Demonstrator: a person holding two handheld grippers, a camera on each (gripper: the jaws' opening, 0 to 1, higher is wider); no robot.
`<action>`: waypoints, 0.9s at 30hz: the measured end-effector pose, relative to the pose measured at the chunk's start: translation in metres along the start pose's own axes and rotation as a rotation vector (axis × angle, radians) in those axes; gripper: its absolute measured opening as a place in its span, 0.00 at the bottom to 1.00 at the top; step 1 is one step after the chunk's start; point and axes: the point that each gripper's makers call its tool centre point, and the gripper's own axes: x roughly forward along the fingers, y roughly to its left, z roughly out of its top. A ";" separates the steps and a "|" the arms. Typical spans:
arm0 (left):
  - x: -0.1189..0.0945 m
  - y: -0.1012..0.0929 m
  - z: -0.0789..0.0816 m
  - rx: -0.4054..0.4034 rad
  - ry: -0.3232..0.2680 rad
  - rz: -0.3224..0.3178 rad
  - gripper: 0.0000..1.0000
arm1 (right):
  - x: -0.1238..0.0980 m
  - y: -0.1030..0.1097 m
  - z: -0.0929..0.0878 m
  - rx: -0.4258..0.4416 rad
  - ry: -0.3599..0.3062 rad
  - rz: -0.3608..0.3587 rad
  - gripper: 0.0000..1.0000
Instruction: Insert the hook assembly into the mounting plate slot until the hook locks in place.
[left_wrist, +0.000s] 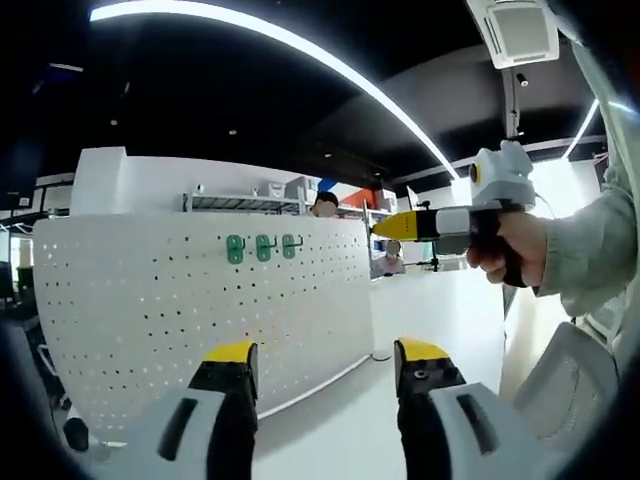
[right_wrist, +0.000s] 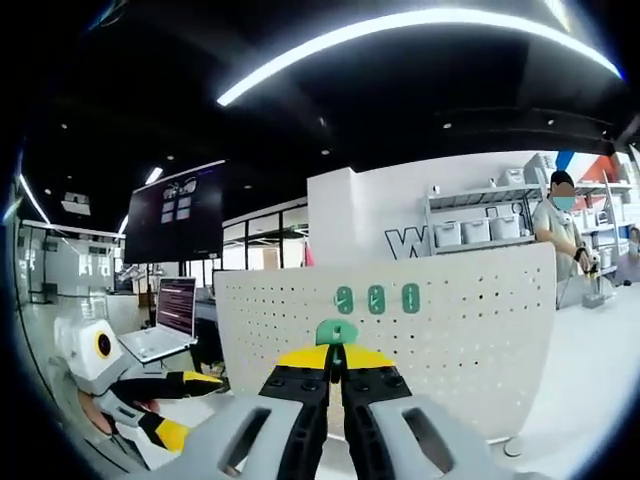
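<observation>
Right gripper (right_wrist: 336, 362) pinches a green hook (right_wrist: 337, 332) before the pegboard (right_wrist: 480, 330); left gripper (left_wrist: 325, 365) gapes wide, empty.
Small, light, stiff plastic (probably slippery): keep the grip on its base, under the three hooks (right_wrist: 377, 299) near the board's top edge.

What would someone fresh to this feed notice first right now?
Probably the white pegboard standing upright on the table, with three green hooks already mounted in a row near its top edge. Next, the right hand-held gripper, its jaws shut on a fourth green hook just before the board. The left hand-held gripper is open, holding nothing.
</observation>
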 end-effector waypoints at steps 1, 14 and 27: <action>0.000 0.001 -0.001 -0.001 0.002 0.002 0.57 | 0.001 -0.001 0.001 0.000 -0.001 -0.004 0.00; -0.001 0.003 -0.015 0.006 0.026 0.003 0.57 | 0.014 -0.025 0.008 -0.013 -0.012 -0.058 0.00; -0.002 0.005 -0.028 0.008 0.048 0.010 0.59 | 0.025 -0.043 0.010 -0.027 -0.013 -0.096 0.00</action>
